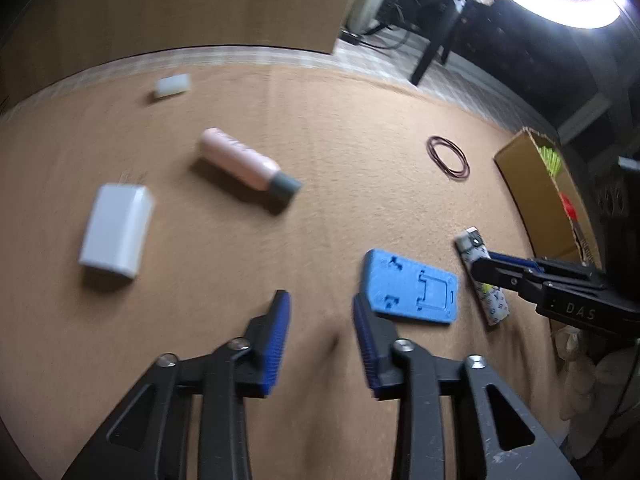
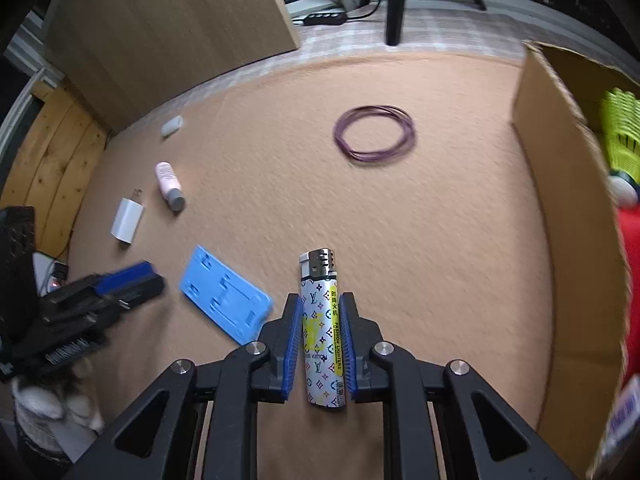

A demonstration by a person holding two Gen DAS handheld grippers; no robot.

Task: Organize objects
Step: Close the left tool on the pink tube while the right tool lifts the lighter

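My right gripper [image 2: 320, 304] is shut on a white patterned lighter [image 2: 322, 332], its metal top pointing forward; it also shows in the left wrist view [image 1: 482, 276]. My left gripper [image 1: 322, 304] is open and empty above the tan mat, just left of a blue plastic plate [image 1: 412, 286], which also shows in the right wrist view [image 2: 226, 300]. A pink bottle with a grey cap [image 1: 248, 164], a white charger [image 1: 118, 236], a small white block [image 1: 173, 85] and a purple wire ring [image 1: 447, 157] lie on the mat.
An open cardboard box [image 2: 560, 200] with yellow and red items stands at the right edge of the mat. A wooden panel [image 2: 172, 20] stands at the back. Black furniture legs and cables are beyond the mat.
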